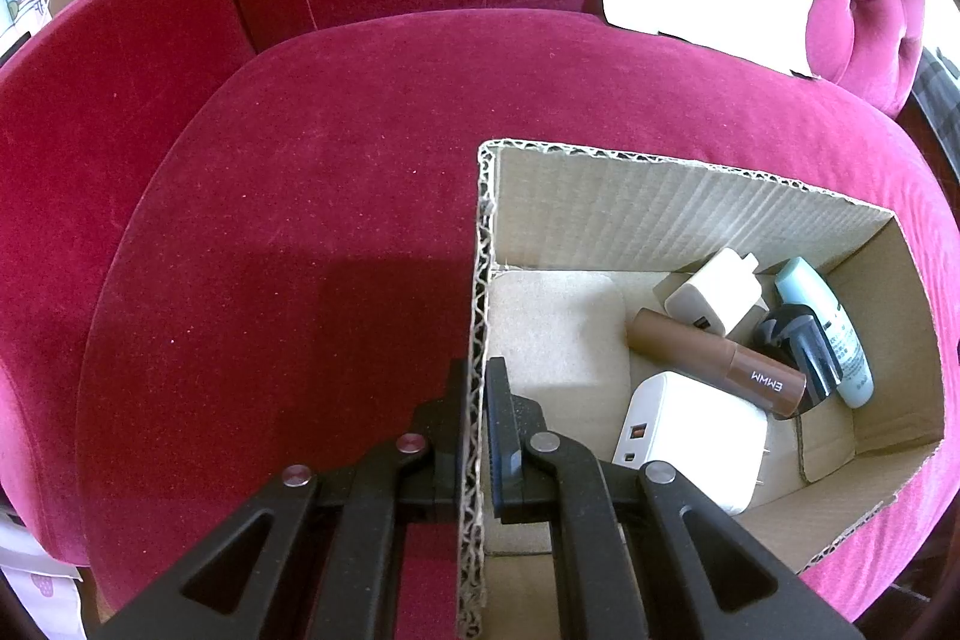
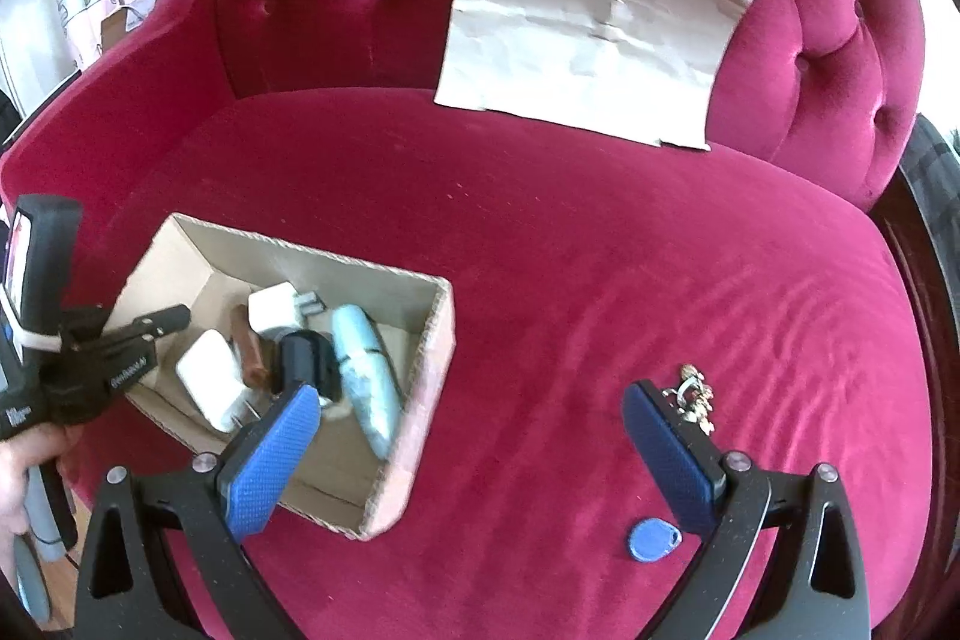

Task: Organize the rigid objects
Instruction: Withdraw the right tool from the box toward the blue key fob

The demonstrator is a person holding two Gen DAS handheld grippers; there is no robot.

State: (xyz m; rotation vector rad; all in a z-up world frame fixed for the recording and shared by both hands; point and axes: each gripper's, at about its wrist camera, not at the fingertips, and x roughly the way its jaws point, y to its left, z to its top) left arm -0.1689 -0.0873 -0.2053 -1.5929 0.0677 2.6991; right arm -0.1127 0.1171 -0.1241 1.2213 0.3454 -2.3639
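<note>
Keys [image 2: 696, 397], a small bunch on a ring, lie on the red velvet sofa seat [image 2: 570, 250] at about one o'clock from my right fingers [image 2: 474, 451], touching the outer side of the right-hand blue pad [image 2: 672, 460]. A blue key fob [image 2: 654, 540] sits just below that pad, at about five o'clock from the opening. My right fingers are spread wide with nothing between them. My left fingers [image 1: 477, 436] are clamped shut on the near wall of the cardboard box [image 1: 690, 208], steadying it at nine o'clock from the keys. Inside the box lie two white chargers [image 1: 690, 436], a brown tube [image 1: 720, 361], a black plug [image 1: 798, 346] and a pale blue tube [image 1: 834, 334]. I judge the right hand is the nearer one, and the bunch's long axis runs roughly twelve to six, so the fingers would need to shift toward three o'clock to straddle it.
</note>
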